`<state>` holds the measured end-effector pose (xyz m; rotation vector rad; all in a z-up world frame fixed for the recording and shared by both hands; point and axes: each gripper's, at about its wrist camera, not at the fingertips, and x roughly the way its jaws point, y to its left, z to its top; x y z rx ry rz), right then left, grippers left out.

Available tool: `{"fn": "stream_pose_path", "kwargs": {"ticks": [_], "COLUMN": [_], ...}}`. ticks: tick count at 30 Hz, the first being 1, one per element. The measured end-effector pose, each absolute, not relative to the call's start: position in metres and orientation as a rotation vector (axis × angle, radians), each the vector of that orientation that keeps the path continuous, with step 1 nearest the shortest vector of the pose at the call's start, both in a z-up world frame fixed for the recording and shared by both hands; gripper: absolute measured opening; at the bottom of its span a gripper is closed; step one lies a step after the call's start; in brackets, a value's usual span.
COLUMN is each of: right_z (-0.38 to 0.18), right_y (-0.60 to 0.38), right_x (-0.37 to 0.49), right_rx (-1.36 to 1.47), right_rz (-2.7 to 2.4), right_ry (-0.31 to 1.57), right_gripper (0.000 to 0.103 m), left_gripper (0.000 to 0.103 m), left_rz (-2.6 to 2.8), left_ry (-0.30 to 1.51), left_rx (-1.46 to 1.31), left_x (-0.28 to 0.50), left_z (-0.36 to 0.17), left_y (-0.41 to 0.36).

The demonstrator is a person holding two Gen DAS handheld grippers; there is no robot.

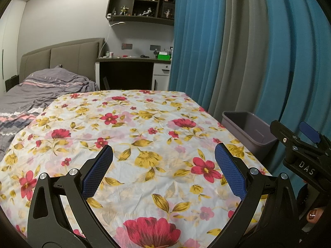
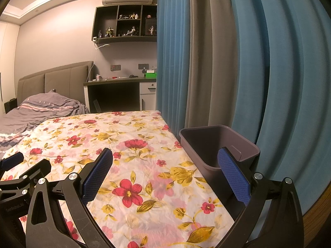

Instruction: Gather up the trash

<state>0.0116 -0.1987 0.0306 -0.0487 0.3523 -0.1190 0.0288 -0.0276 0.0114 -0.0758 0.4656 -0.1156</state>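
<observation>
My left claw point(image 1: 163, 153) and right claw point(image 2: 165, 159) are black with blue pads. Lower centre, the table point(image 1: 128, 128) wears white cloth with red flowers and yellow leaves. At right, a grey-purple bin point(image 2: 209, 144) before teal-and-grey curtains point(image 1: 238, 51). Left, grey striped bedding point(image 1: 31, 97).

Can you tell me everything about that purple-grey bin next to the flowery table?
The bin is a rectangular tub that looks like smooth plastic, dull purple-grey, with a thin rolled rim and plain walls. It stands upright with no lid. The part of its inside that shows is bare, though its bottom is hidden. It sits just off the right edge of the floral tablecloth, rim slightly below the tabletop, with the blue and grey curtain right behind it. Whether it touches either one cannot be told. Neither gripper touches it.
</observation>
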Motion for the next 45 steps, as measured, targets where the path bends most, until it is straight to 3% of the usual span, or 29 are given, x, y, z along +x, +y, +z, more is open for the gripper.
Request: {"fn": "stream_pose_path", "kwargs": {"ticks": [32,41,45], "right_z": [0.031,0.032,0.031], "right_y": [-0.199,-0.199,-0.201], "right_x": [0.011,0.011,0.01], "right_rx": [-0.047,-0.046,-0.046], "right_rz": [-0.119,-0.121,-0.121], "right_ry": [0.35,0.349,0.35], "right_gripper": [0.097,0.097,0.097], "left_gripper": [0.097,0.078,0.077], "left_rz": [-0.114,-0.135,-0.14], "left_ry": [0.464,0.466,0.46], "left_rx": [-0.079,-0.076,-0.077], "left_x": [0.028,0.028,0.026], "left_z": [0.011,0.014,0.013], "left_y": [-0.028,-0.042,-0.039]}}
